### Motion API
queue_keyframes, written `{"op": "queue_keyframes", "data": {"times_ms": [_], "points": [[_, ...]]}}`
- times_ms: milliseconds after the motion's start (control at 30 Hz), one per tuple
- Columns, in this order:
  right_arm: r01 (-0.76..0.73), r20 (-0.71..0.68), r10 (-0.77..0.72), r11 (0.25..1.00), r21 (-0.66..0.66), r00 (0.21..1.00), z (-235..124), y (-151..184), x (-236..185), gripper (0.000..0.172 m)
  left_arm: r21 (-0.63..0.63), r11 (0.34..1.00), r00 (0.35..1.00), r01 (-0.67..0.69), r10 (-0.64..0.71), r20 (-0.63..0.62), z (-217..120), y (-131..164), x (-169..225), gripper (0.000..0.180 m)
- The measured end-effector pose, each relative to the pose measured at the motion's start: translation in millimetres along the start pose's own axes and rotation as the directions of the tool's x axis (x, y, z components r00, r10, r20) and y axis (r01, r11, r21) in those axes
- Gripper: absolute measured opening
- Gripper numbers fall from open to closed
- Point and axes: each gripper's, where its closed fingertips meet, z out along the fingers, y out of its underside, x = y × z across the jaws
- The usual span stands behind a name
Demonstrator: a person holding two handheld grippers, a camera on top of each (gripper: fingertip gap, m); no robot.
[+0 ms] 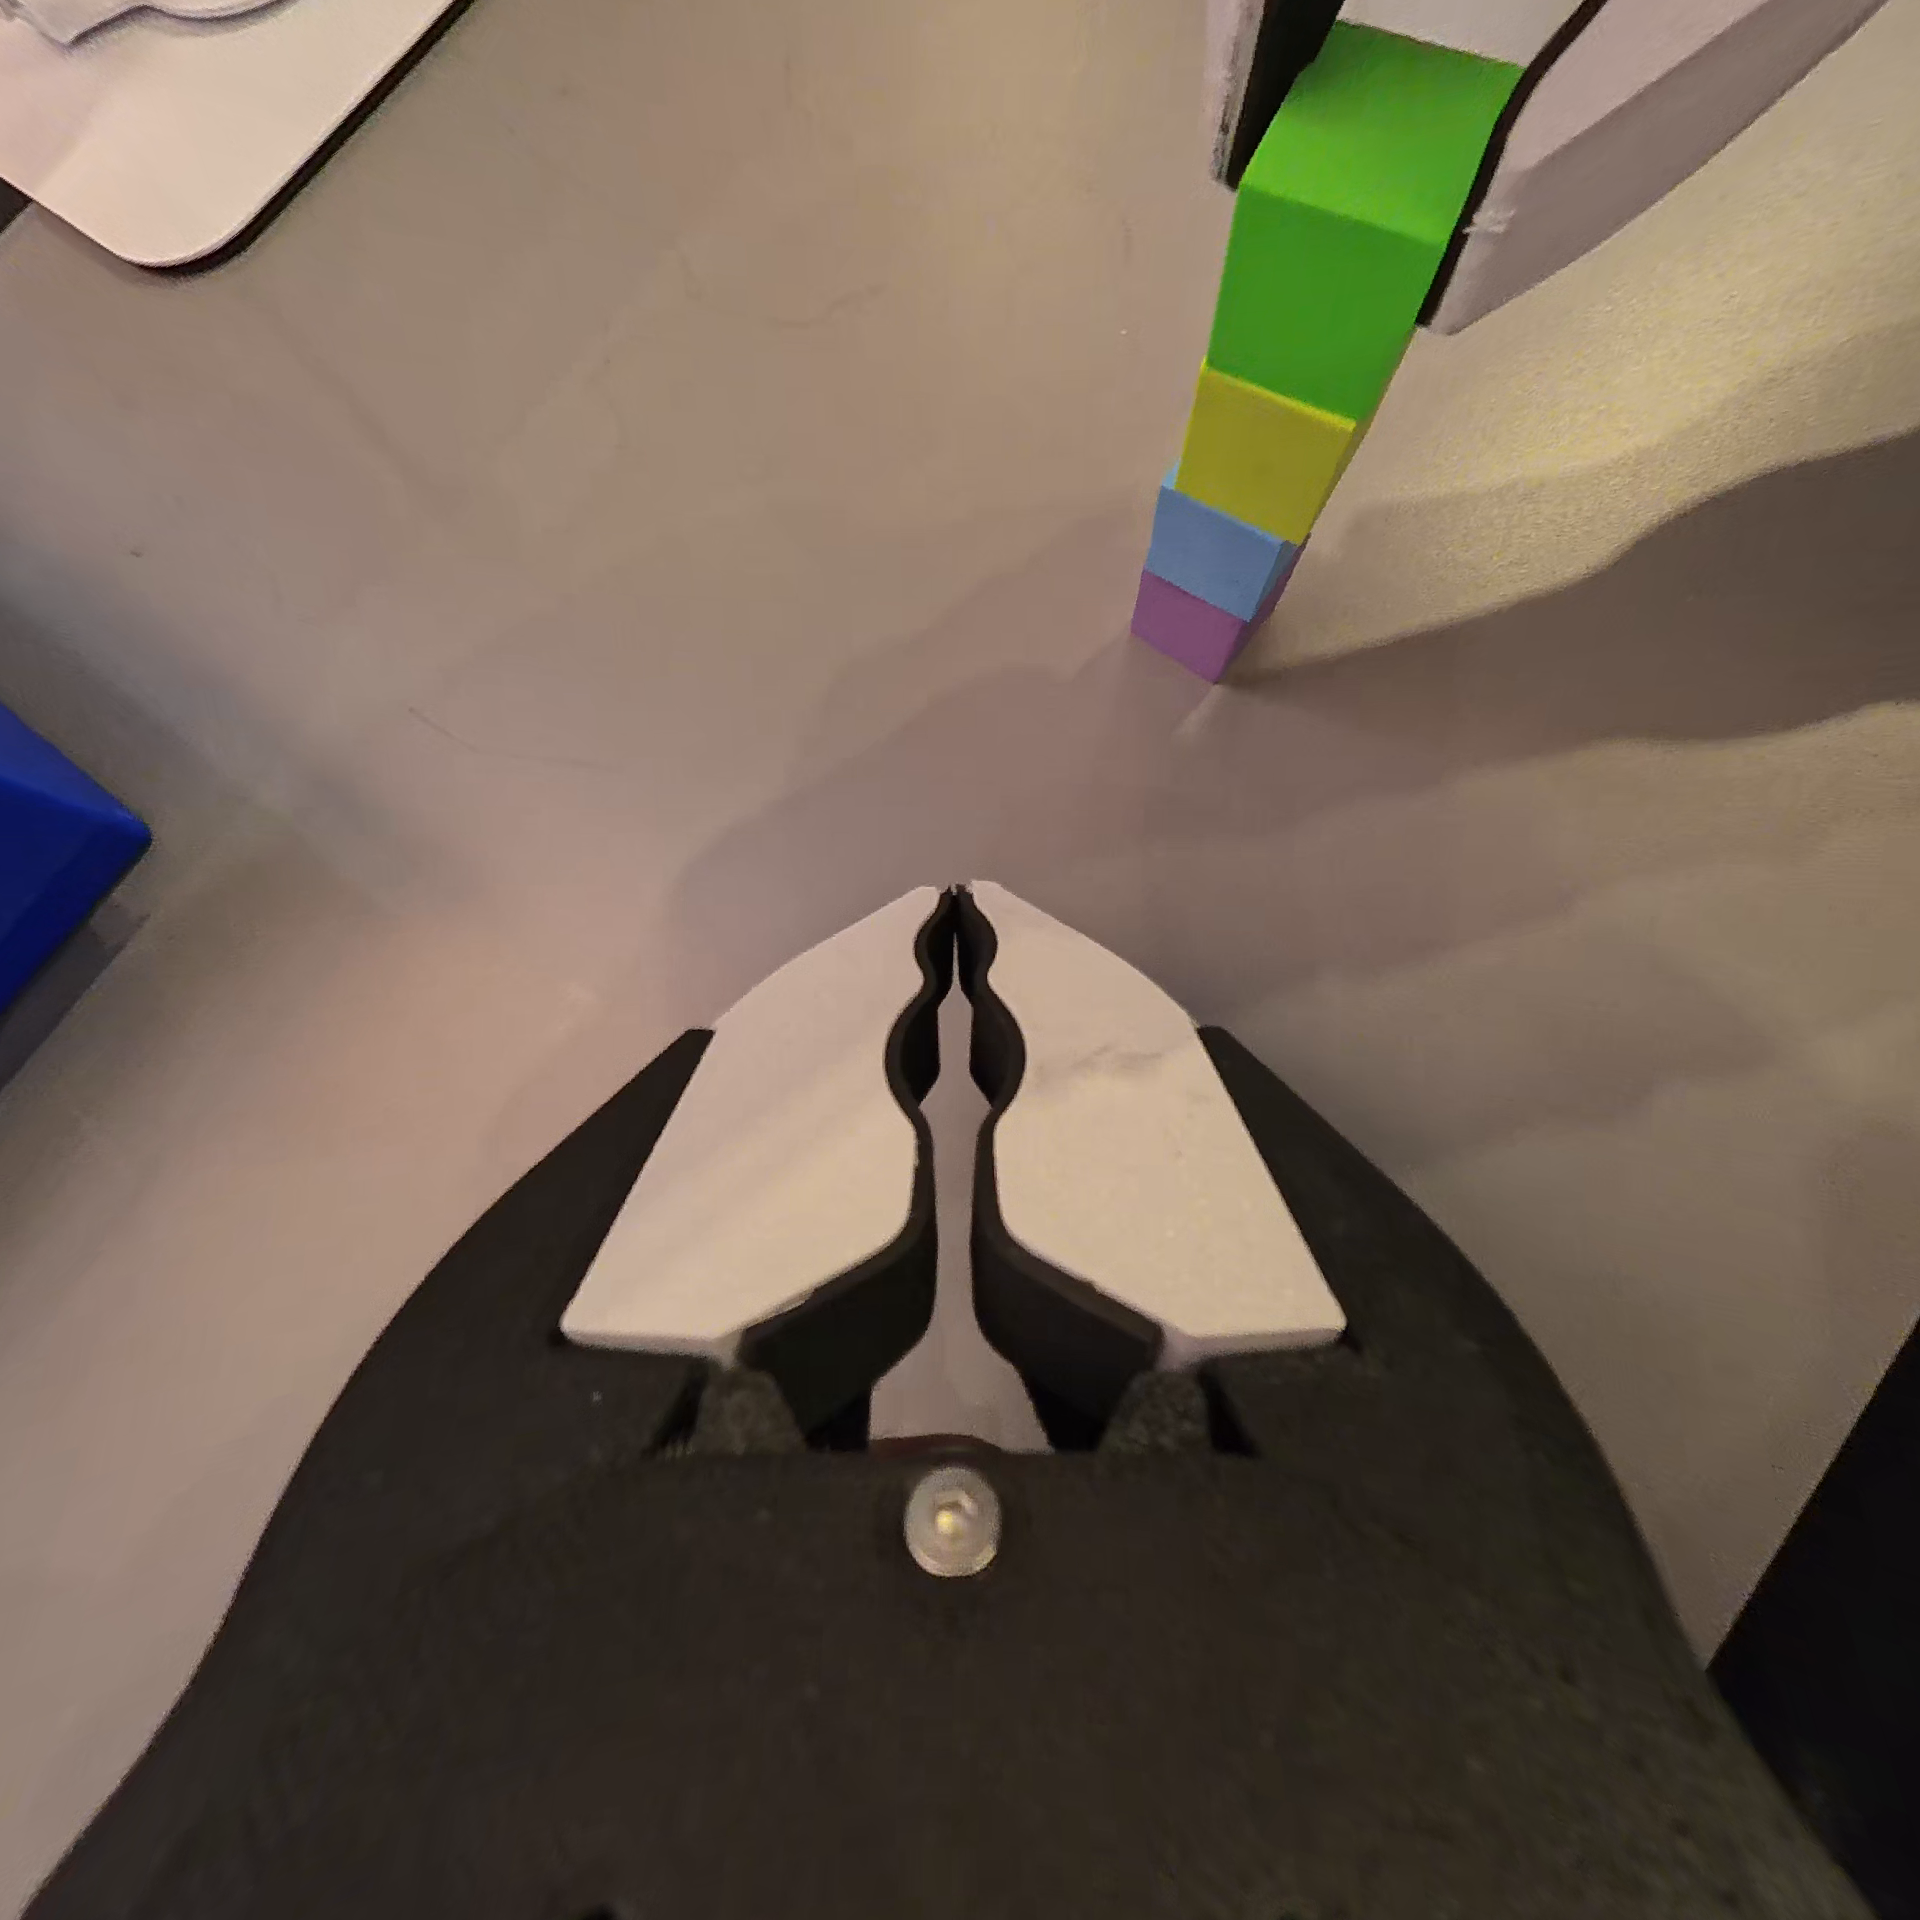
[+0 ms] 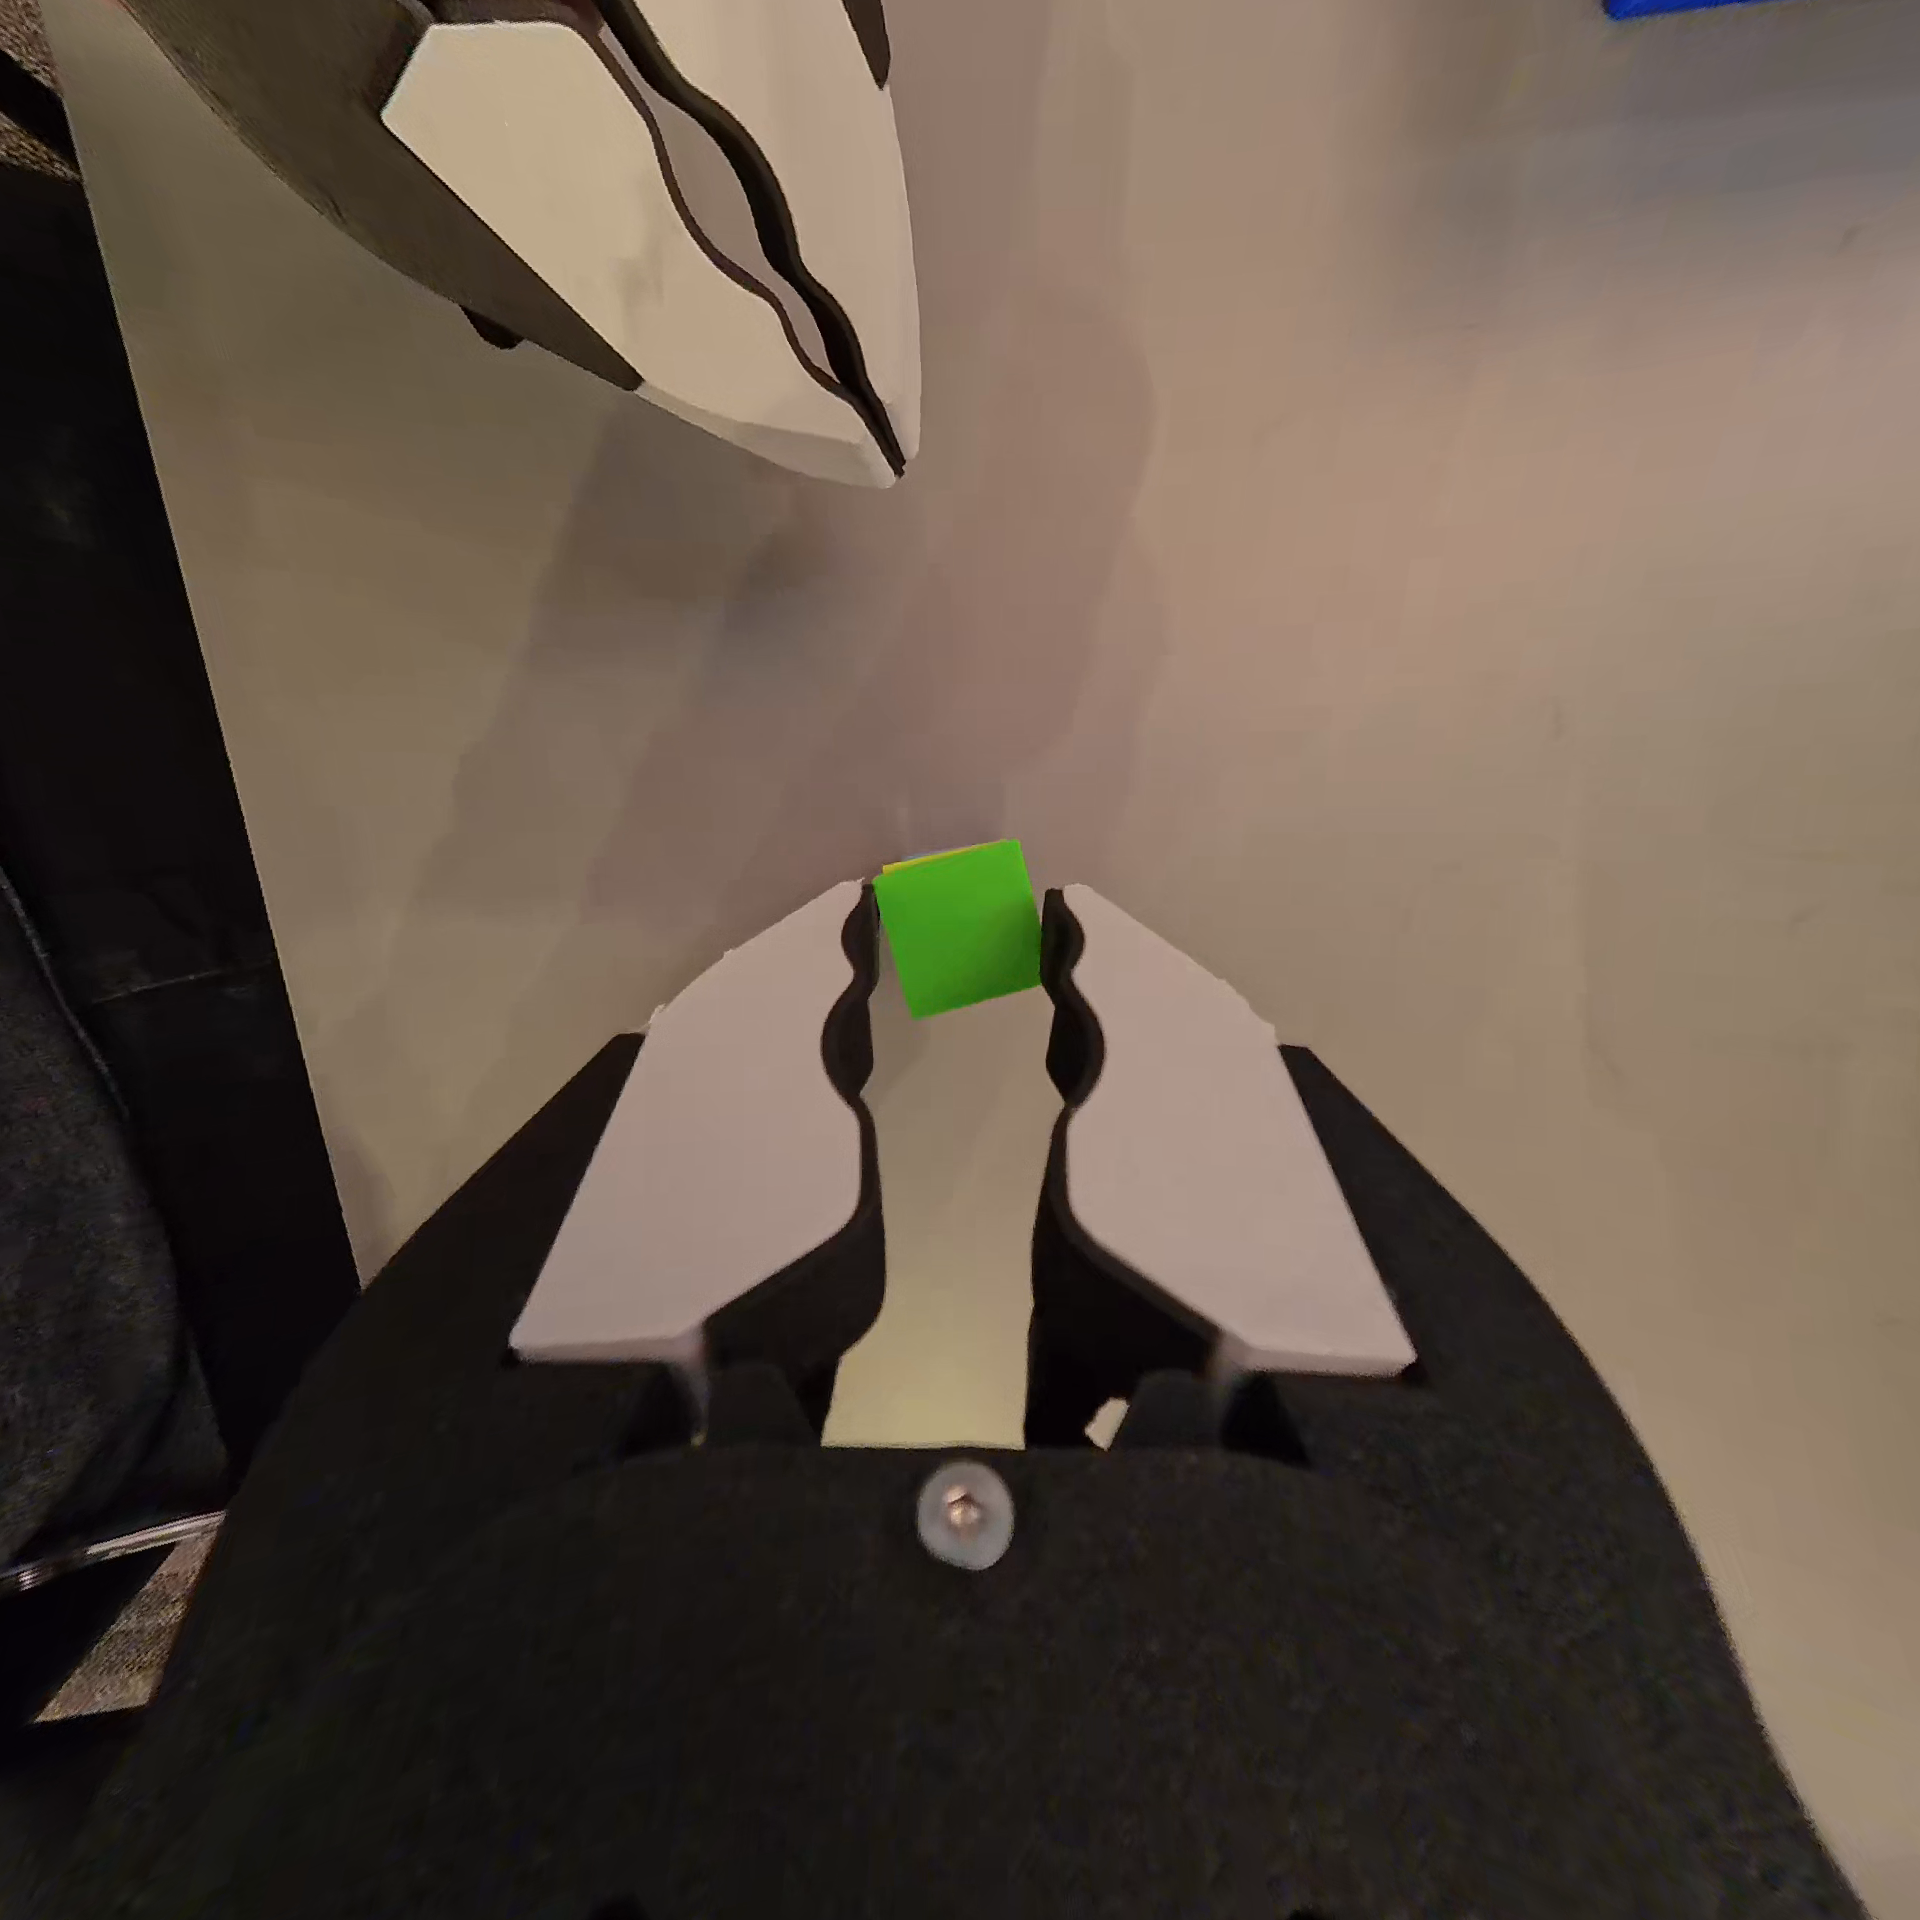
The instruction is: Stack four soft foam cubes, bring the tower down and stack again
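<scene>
tower [image 1: 1262, 457] four high | my right jaws [image 2: 958, 902] clamp the green cube [image 2: 958, 930] on top | left jaws [image 1: 954, 891] closed, empty | left: release, topple, restack

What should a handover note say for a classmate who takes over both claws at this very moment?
Left claw: shut on nothing, above bare table, to the side of the tower.
Right claw: closed around the green cube, pads at both its sides.
Tower: purple cube at the bottom, then blue cube, yellow cube, green on top, each slightly offset.
Done: four cubes stacked.
Left: release green without nudging it, then bring the tower down and stack again.
Off to the side: a blue box and a white board.
</scene>
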Motion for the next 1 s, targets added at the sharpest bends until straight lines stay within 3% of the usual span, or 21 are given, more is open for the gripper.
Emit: {"op": "queue_keyframes", "data": {"times_ms": [300,467,667,833,1000], "points": [[0.012,-0.041,-0.011,1.0,0.023,0.999,-8.0,-1.6,3.1,0.048,-0.002,1.0,1.0,0.004,-0.004,-0.003,2.2,-0.5,1.8,0.002],[-0.036,-0.123,0.052,0.991,0.132,0.991,-38.3,7.5,12.8,0.043,0.01,1.0,1.0,0.024,-0.024,0.009,1.4,-1.4,-0.8,0.003],[-0.119,-0.24,0.192,0.95,0.288,0.952,-60.6,64.9,27.3,0.0,0.028,0.998,0.999,0.048,-0.049,0.022,0.7,-4.5,-1.6,0.0],[-0.281,-0.294,0.389,0.894,0.348,0.873,-59.1,135.1,40.9,0.0,0.042,0.996,0.996,0.074,-0.076,0.046,0.9,-8.2,-1.0,0.0],[-0.353,-0.346,0.499,0.843,0.405,0.794,-54.9,191.2,46.5,0.0,0.079,0.988,0.986,0.133,-0.14,0.09,-2.3,-10.5,-7.3,0.0]]}}
